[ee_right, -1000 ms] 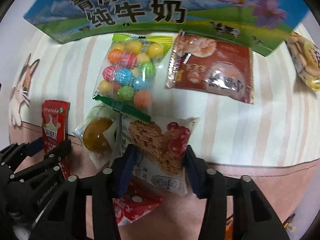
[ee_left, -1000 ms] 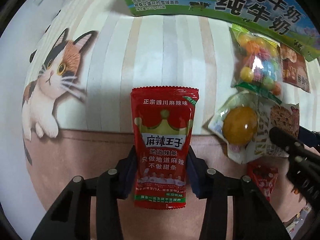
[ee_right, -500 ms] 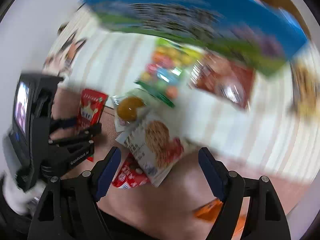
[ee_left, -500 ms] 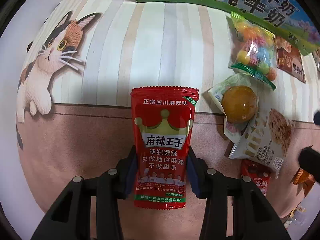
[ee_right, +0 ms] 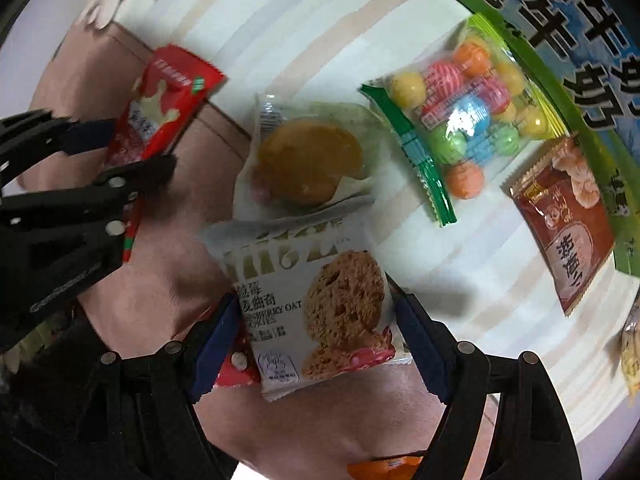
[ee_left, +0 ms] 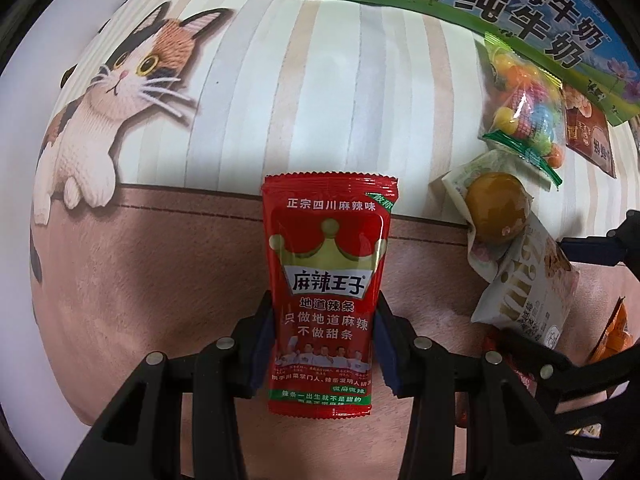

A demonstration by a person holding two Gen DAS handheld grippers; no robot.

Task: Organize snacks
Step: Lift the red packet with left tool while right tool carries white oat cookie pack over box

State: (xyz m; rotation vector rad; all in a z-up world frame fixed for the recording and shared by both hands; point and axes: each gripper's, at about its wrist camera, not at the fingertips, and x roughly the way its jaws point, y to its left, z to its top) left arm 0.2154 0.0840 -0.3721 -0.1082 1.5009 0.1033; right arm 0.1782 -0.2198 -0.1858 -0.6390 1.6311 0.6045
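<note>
Left gripper clamped on red packet, carried sideways above cat-print cloth. Right gripper just rolled and spread open, straddling cookie packet without pressing; packet lying beside yolk pastry. Probably 1 snack released, ready for regrasp.
</note>
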